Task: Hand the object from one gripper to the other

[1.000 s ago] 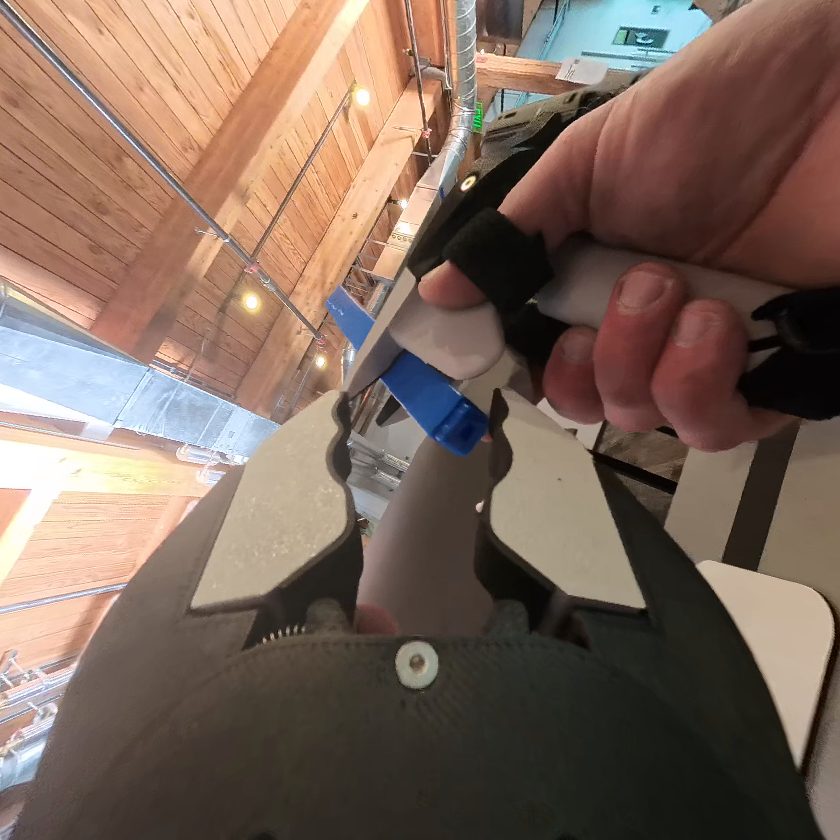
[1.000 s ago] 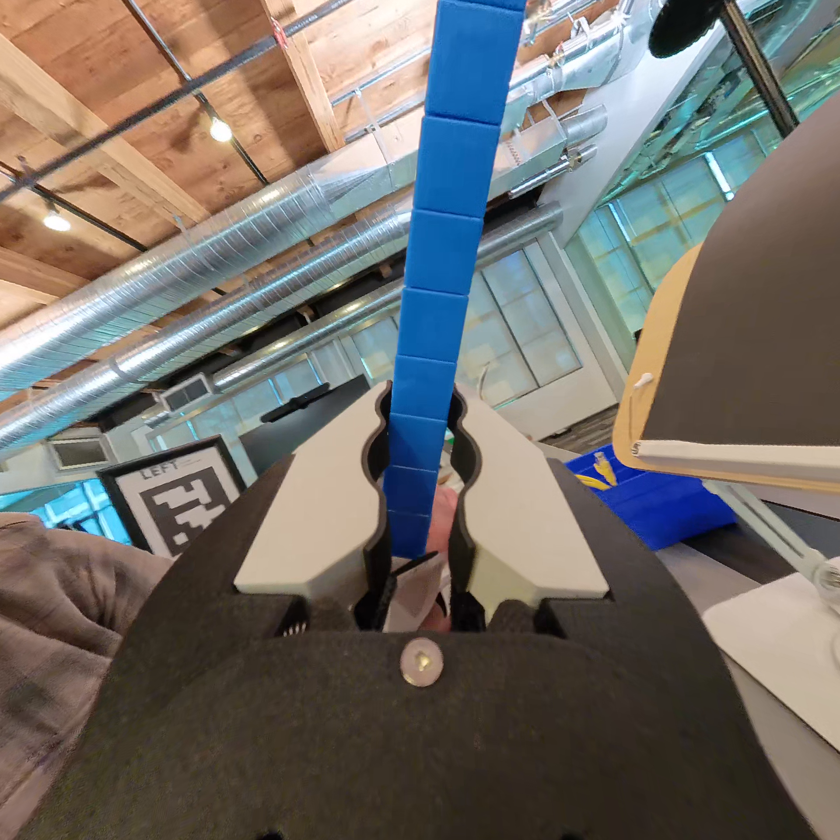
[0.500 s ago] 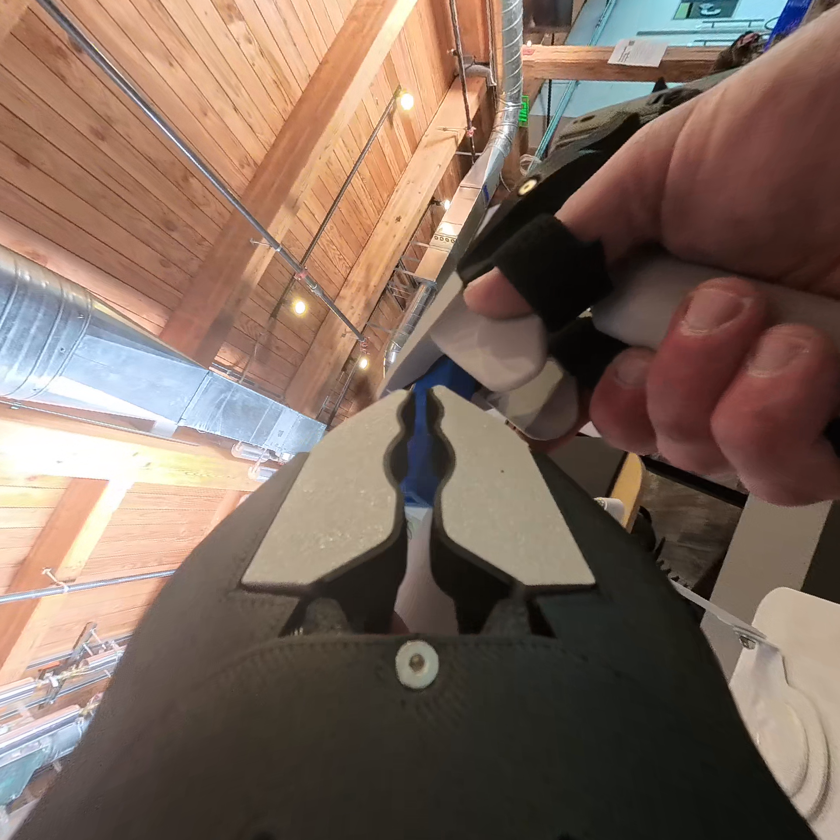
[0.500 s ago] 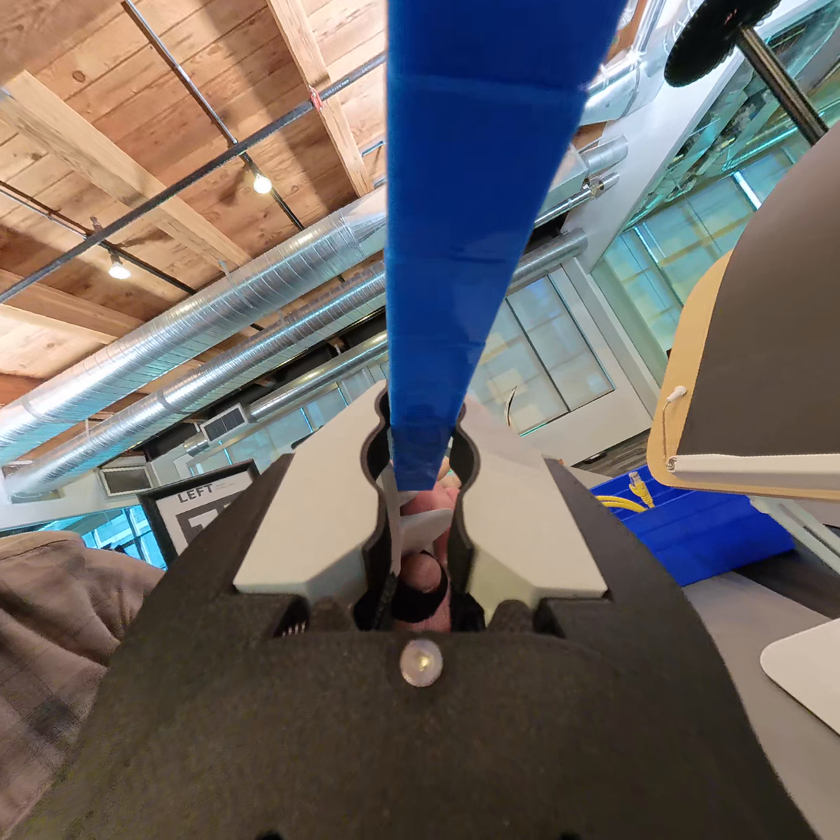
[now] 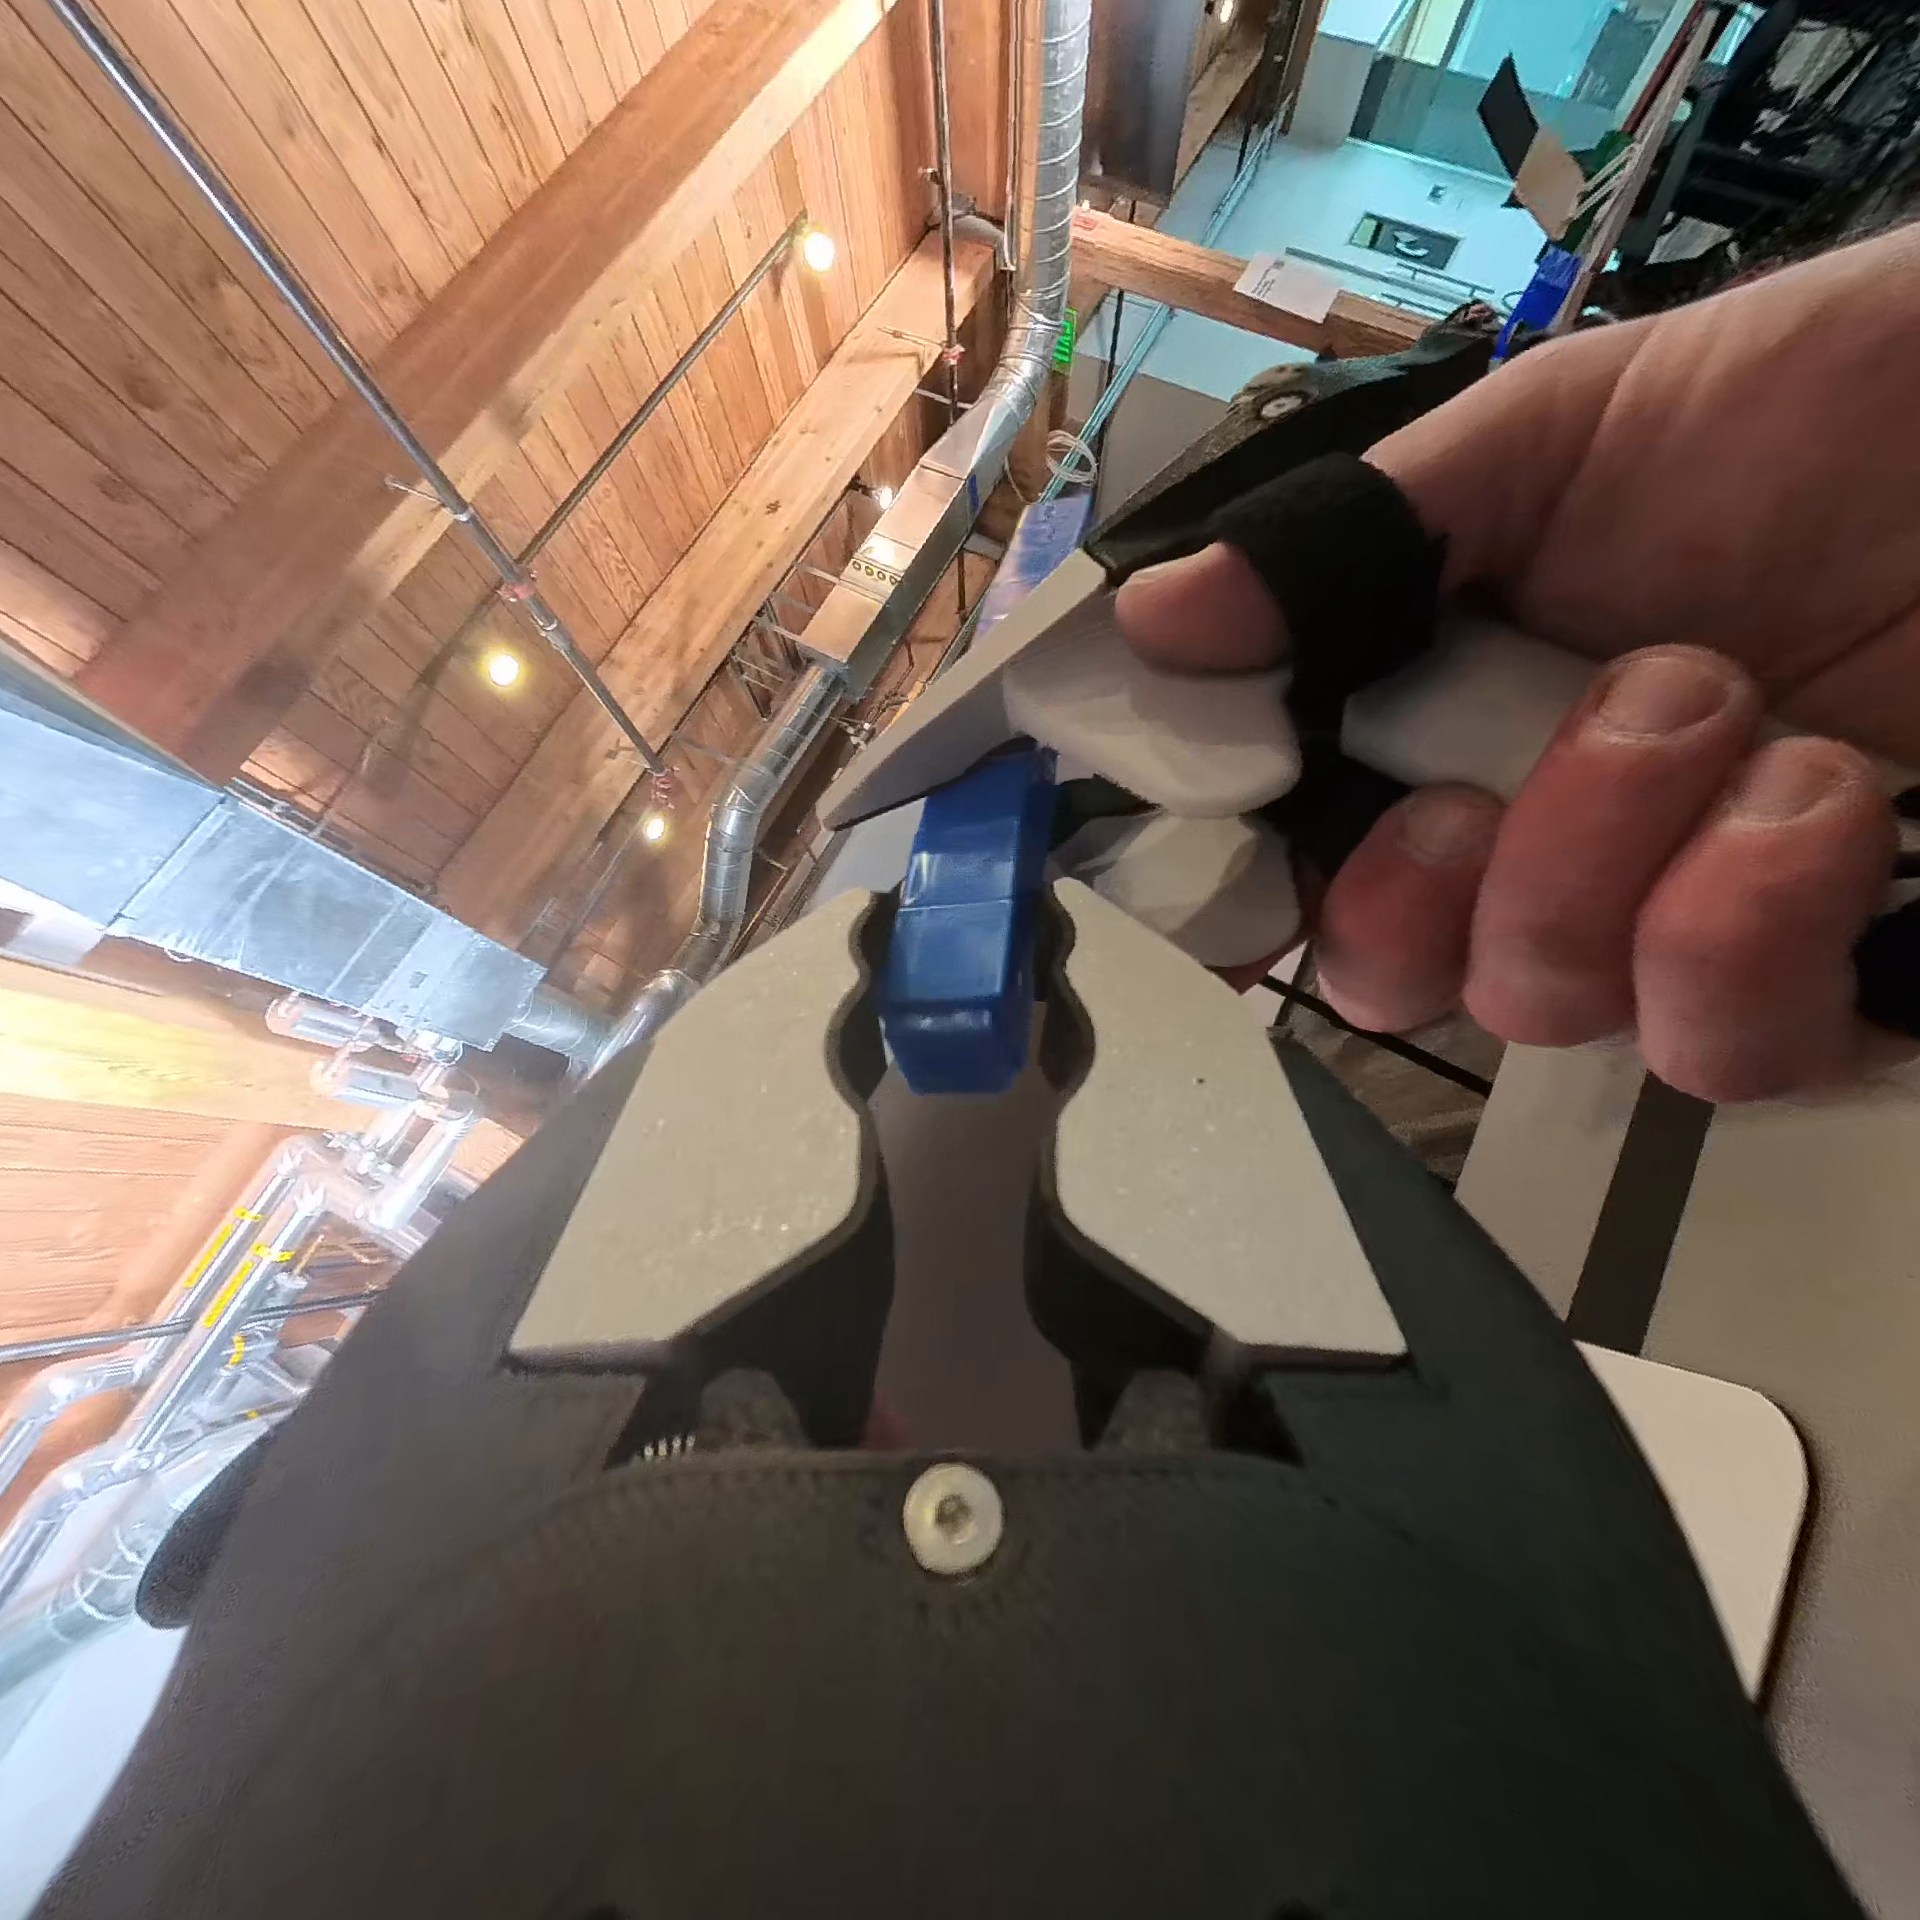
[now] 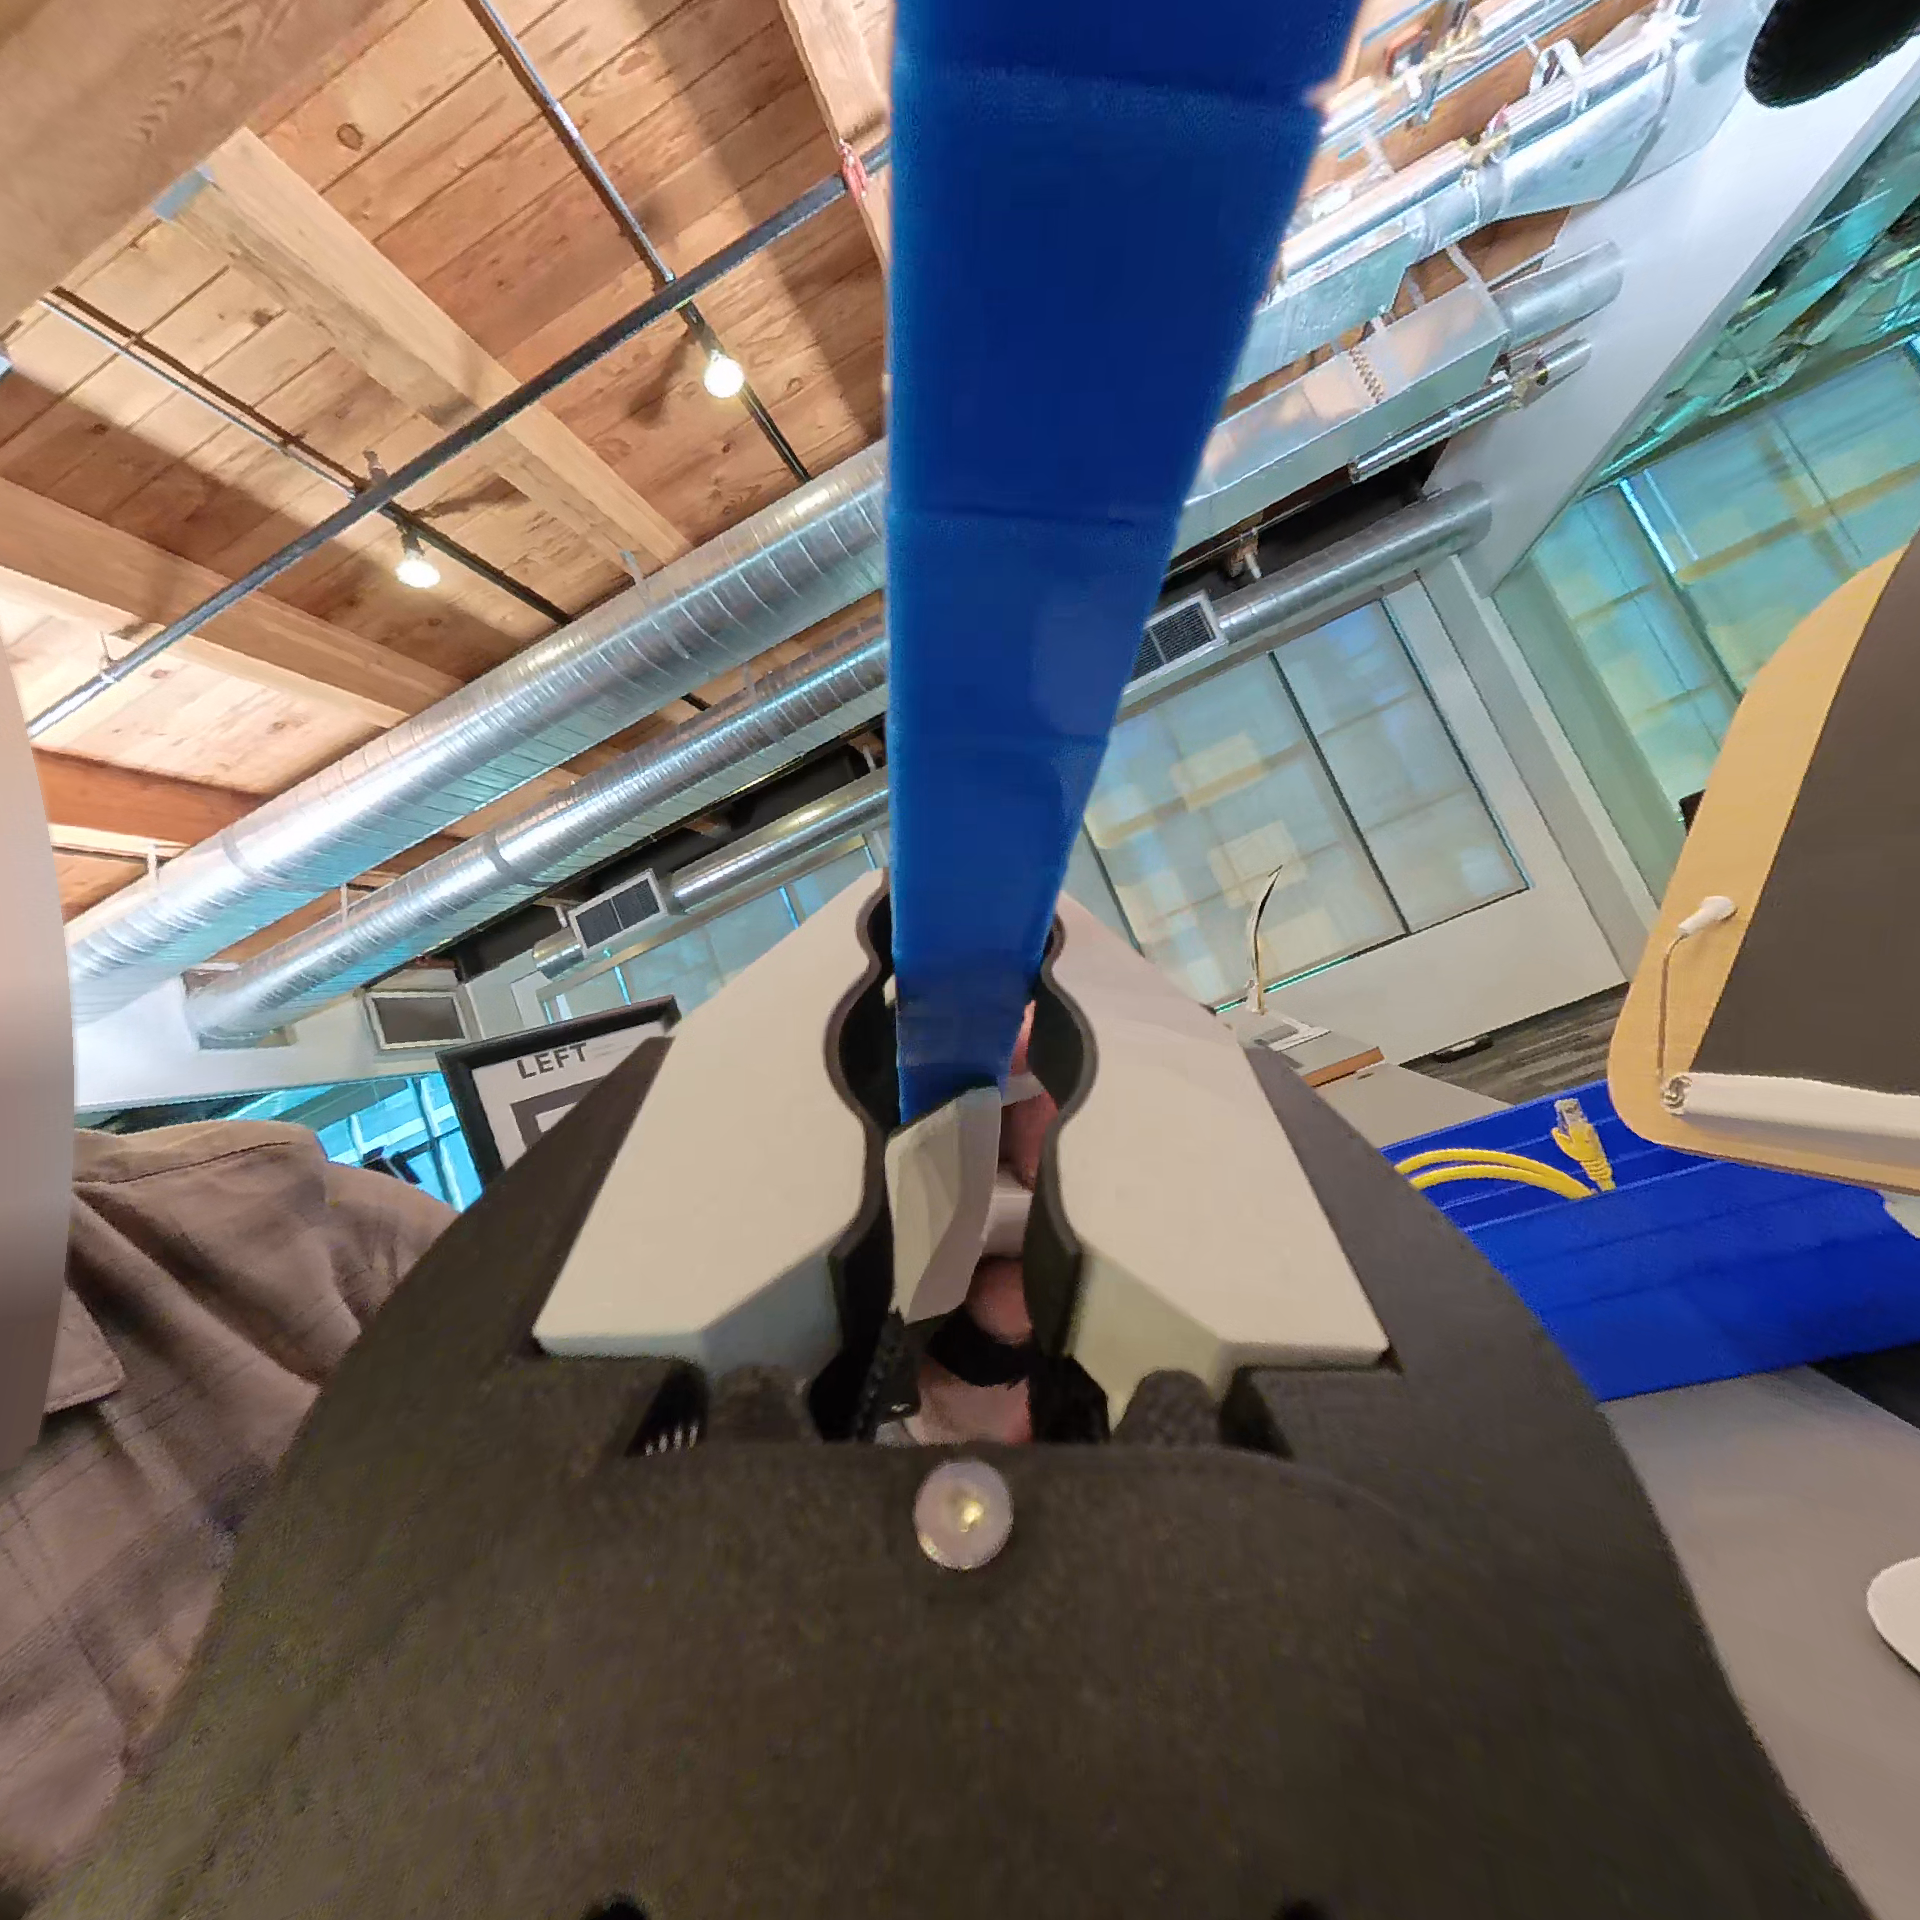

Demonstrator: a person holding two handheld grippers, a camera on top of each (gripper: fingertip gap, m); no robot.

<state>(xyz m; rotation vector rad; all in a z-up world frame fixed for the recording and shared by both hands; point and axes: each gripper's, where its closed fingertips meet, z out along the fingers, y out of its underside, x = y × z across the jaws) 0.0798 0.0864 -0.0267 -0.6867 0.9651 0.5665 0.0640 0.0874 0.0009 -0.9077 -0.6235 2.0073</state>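
Nearest in the left wrist view, the left gripper is seen with the end of the blue bar set between its jaws, in the notches at the tips. The jaws stand close on either side of the bar. Whether they press on it cannot be told, since the picture is blurred and the notch recesses leave dark gaps.

Just beyond those tips, the hand wrapped round the other tool's handle is seen. That tool is brought in nose to nose, so that both pairs of jaws can reach the same bar.

In the right wrist view, the right gripper is closed on the bar near its lower end. The rest of the bar is carried up and out of frame above the jaws. A grey finger of the left gripper is seen behind these jaws, just below the bar's end. The hold is judged to be kept until the other side is sure, so the exchange is taken to be at its middle.

Farther off, right of the jaws, a blue bin with a yellow cable is seen on the desk. Ducts are seen beyond.
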